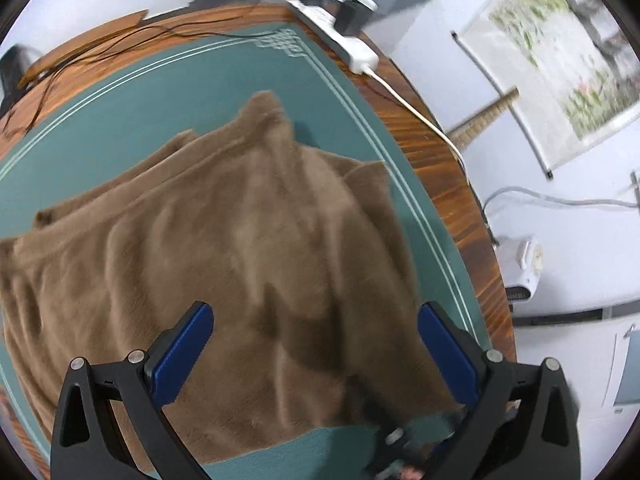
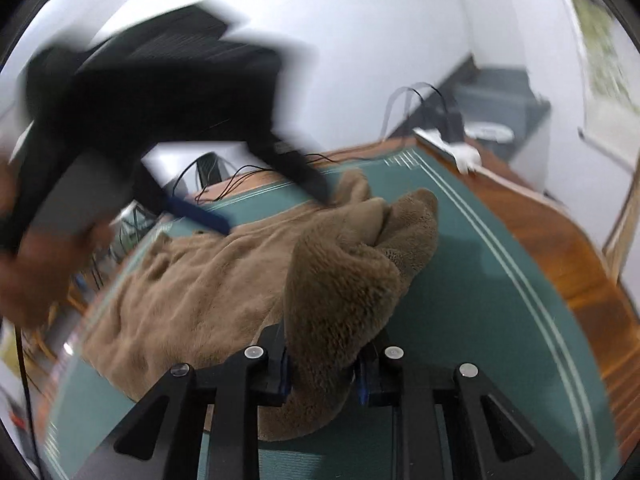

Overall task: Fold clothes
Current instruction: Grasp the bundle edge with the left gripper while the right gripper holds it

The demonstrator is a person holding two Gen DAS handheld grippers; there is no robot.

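My right gripper [image 2: 322, 376] pinched the brown garment [image 1: 224, 248]; my left gripper [image 1: 316, 320] hung open above it. That thick bunch could slip.

I see a plain tan-brown fleece garment [image 1: 248, 248] on a teal mat [image 1: 132, 120] edged with thin white lines, a white knot motif at its far corner. The table [image 1: 436, 148] rim is reddish-brown woodgrain. My gripper pads [image 1: 182, 356] are blue on black frames.
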